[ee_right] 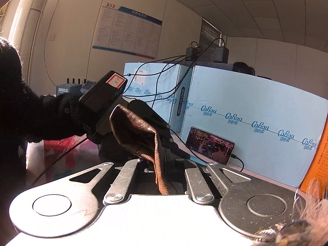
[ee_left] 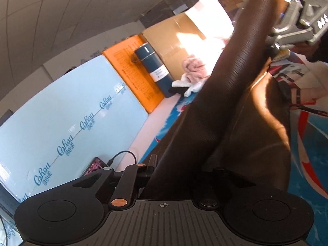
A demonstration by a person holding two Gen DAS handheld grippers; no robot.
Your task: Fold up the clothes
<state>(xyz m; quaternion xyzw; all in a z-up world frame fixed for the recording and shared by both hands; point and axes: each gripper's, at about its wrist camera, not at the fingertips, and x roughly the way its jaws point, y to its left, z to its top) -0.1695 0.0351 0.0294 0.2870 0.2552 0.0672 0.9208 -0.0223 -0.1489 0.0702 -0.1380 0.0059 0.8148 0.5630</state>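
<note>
Left wrist: left gripper (ee_left: 164, 176) clenched on brown garment (ee_left: 235, 102), teal flask (ee_left: 152, 69) behind. Right wrist: right gripper (ee_right: 164, 176) clamped on same garment, phone (ee_right: 211, 145) propped nearby.

Dark brown ribbed garment (ee_left: 235, 94) is showing a tan grained underside; pale blue cartons (ee_right: 256, 127) are carrying teal script logos; the flask (ee_left: 152, 69) is looking navy beside pink towels (ee_left: 194, 66).

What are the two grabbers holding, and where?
Both hold the brown garment by its edge: left hand-held gripper and right hand-held gripper.
</note>
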